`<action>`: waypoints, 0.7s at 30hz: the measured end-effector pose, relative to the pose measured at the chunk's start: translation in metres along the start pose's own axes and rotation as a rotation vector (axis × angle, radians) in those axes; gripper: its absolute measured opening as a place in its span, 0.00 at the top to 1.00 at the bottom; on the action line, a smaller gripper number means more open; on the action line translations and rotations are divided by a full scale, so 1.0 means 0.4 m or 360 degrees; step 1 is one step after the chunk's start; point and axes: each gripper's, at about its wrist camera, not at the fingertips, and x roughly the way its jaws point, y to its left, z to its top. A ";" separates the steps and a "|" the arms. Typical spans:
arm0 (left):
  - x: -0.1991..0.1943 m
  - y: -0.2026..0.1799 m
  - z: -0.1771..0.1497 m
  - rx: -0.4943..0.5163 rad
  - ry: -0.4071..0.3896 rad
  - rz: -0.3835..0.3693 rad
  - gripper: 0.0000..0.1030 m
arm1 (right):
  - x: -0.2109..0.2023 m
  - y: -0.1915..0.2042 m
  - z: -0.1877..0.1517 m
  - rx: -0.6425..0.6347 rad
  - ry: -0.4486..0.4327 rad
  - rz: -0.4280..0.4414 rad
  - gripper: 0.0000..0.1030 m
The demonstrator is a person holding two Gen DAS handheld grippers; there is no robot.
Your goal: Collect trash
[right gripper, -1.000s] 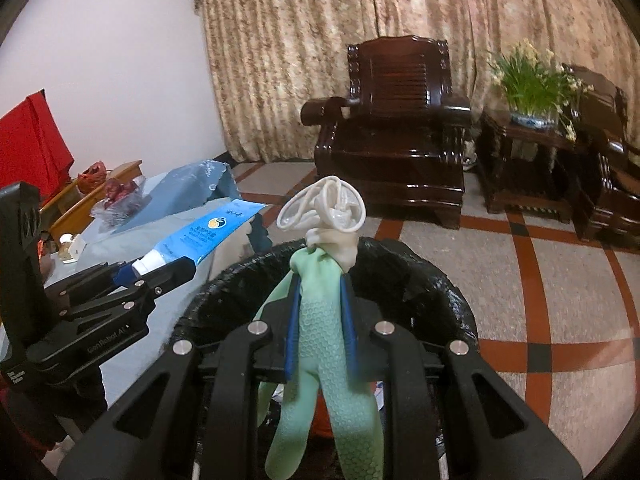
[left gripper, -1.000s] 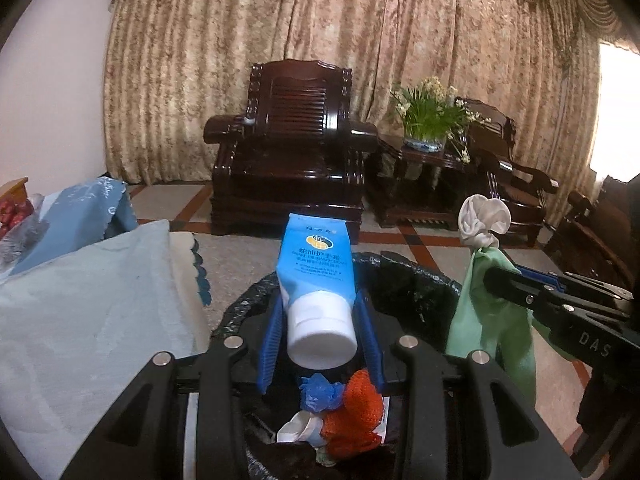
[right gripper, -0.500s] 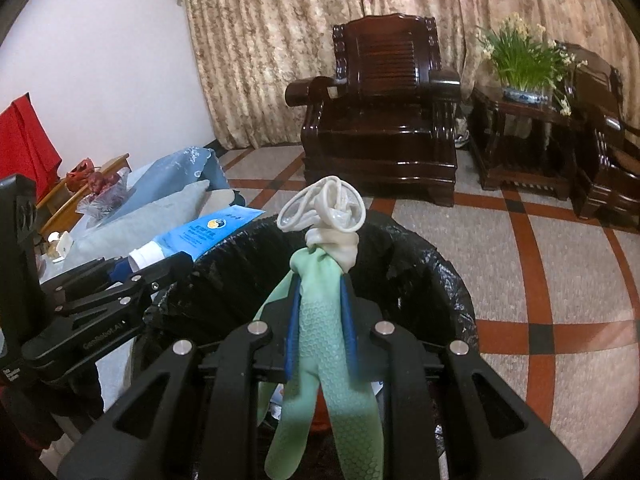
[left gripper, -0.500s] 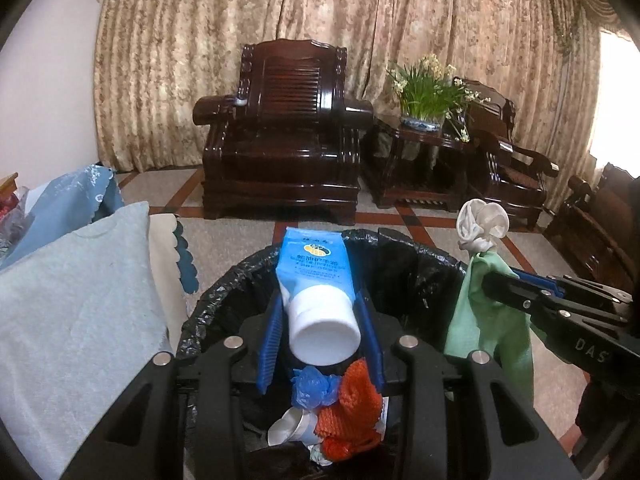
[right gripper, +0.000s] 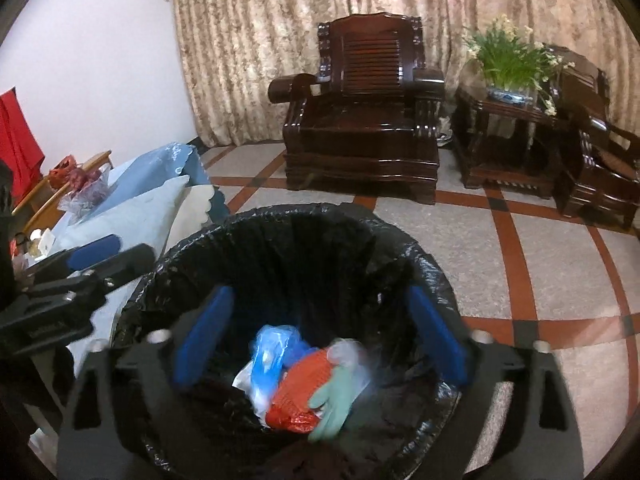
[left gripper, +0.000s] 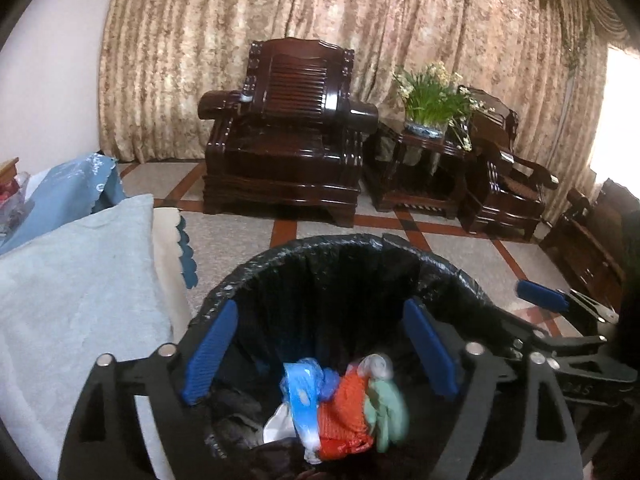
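A bin lined with a black bag [left gripper: 360, 248] [right gripper: 400, 252] stands right below both grippers. Inside lie the blue tube [left gripper: 300, 394] [right gripper: 266, 356], an orange net [left gripper: 340, 412] [right gripper: 298, 392] and the green glove [left gripper: 386, 408] [right gripper: 334, 400], the tube and glove blurred. My left gripper [left gripper: 320, 354] is open and empty over the bin. My right gripper [right gripper: 320, 340] is open and empty over the bin. The right gripper's blue pad [left gripper: 542, 295] shows at the right of the left wrist view; the left gripper [right gripper: 96, 256] shows at the left of the right wrist view.
A table with pale blue cloths [left gripper: 72, 280] [right gripper: 136, 216] adjoins the bin on the left. Dark wooden armchairs [left gripper: 288, 148] [right gripper: 364, 128] and a side table with a flower pot [left gripper: 428, 120] [right gripper: 508, 84] stand behind on tiled floor.
Both grippers opened. The blue tube left my left gripper and the green glove left my right gripper; both dropped into the bin.
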 end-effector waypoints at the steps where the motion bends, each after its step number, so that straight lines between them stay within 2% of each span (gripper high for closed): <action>1: -0.005 0.005 0.000 -0.0004 0.0001 0.0010 0.14 | -0.005 -0.001 -0.002 0.0013 -0.0001 0.0013 0.09; 2: -0.014 0.011 0.000 -0.0008 0.0002 0.0026 0.11 | -0.011 -0.002 -0.003 0.0031 0.0008 0.0030 0.08; 6: -0.058 0.038 -0.004 -0.0031 -0.0011 0.0060 0.06 | -0.036 0.011 -0.009 0.0049 0.0019 0.0058 0.05; 12: -0.136 0.080 -0.034 -0.0062 0.0004 0.0154 0.06 | -0.094 0.050 -0.014 0.0072 0.0014 0.0144 0.05; 21: -0.255 0.105 -0.065 -0.0077 -0.0015 0.0192 0.06 | -0.194 0.156 -0.001 -0.0026 -0.0037 0.0214 0.05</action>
